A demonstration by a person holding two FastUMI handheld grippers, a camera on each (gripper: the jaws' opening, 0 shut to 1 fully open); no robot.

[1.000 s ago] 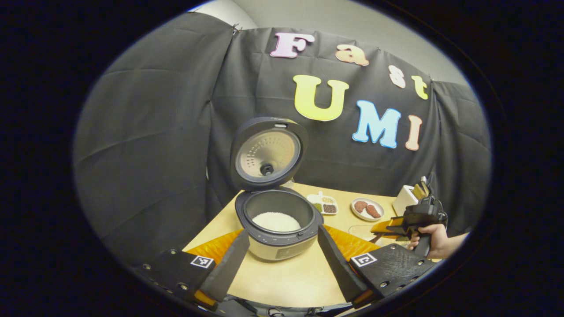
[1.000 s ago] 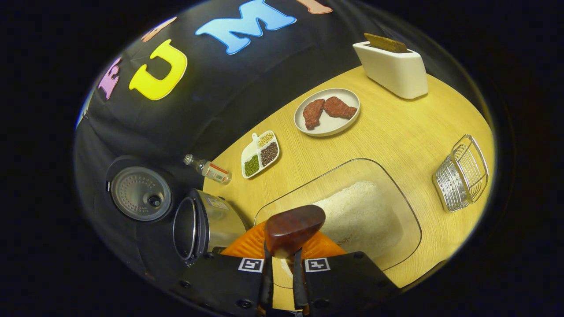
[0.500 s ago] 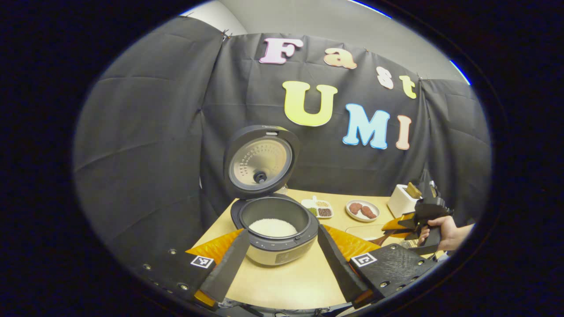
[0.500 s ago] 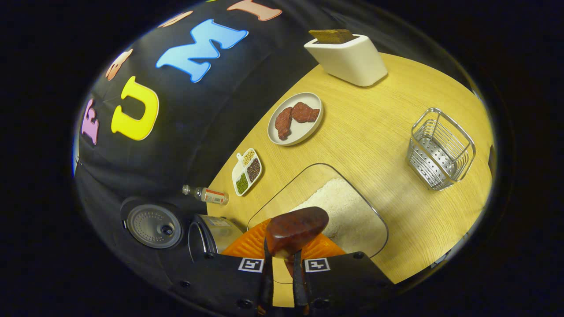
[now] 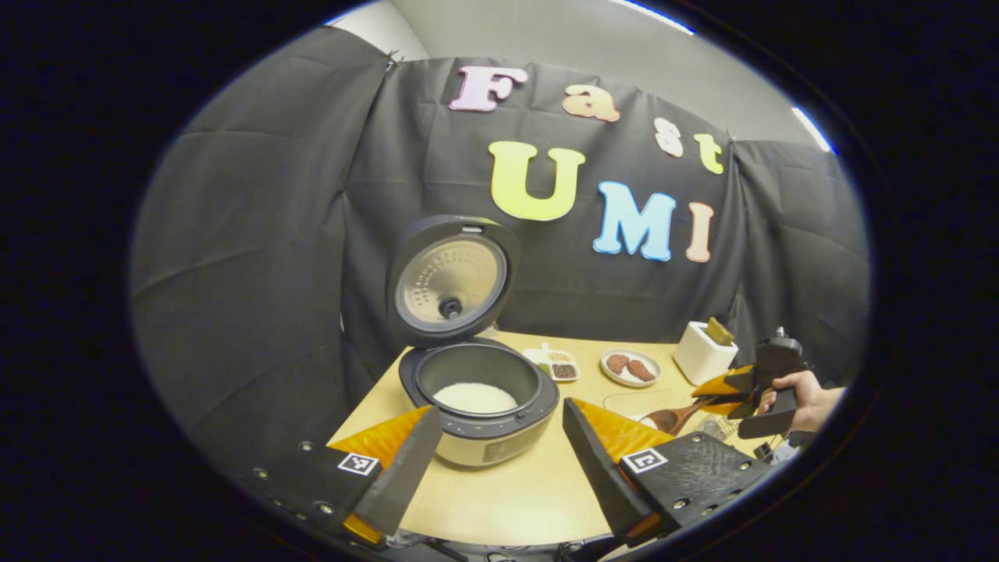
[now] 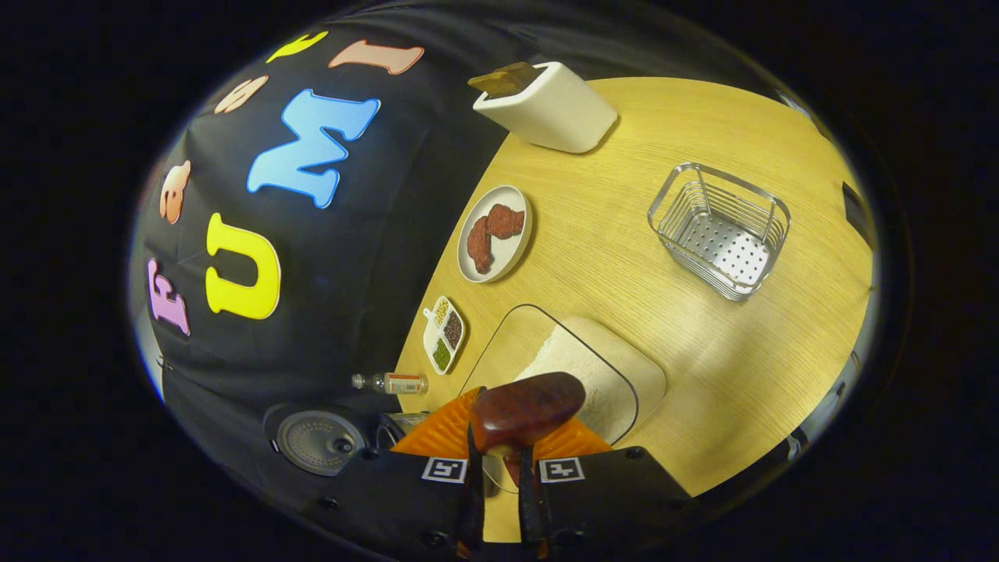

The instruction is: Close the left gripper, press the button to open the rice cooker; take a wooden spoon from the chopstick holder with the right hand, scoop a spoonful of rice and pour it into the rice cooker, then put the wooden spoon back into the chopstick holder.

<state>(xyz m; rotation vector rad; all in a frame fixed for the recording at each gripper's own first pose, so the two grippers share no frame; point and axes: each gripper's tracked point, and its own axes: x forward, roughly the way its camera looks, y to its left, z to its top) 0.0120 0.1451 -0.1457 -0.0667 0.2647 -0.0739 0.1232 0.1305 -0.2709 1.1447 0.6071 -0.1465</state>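
The rice cooker [image 5: 478,406] stands open with its lid [image 5: 451,279] upright and white rice [image 5: 474,397] in the pot. My left gripper [image 5: 499,474] is open in front of it, a finger on either side and nothing held. My right gripper [image 6: 499,468] is shut on the handle of the wooden spoon [image 6: 527,399], whose dark bowl hangs over the near end of the glass rice tray [image 6: 581,361]. In the left gripper view a hand holds that gripper [image 5: 761,381] at the far right, with the spoon [image 5: 677,416] pointing left. The empty wire chopstick holder [image 6: 722,231] stands to the right.
A white box [image 6: 548,107] with a brown slab in it sits at the table's back. A plate of meat [image 6: 495,232], a sectioned dish of grains [image 6: 442,334] and a small bottle [image 6: 394,382] line the wall side. The cooker lid [image 6: 316,442] appears at lower left.
The right gripper has swung away from the cooker with the spoon and rolled, bringing the wire holder closer to the middle of its view. The left gripper stays open and has barely drifted.
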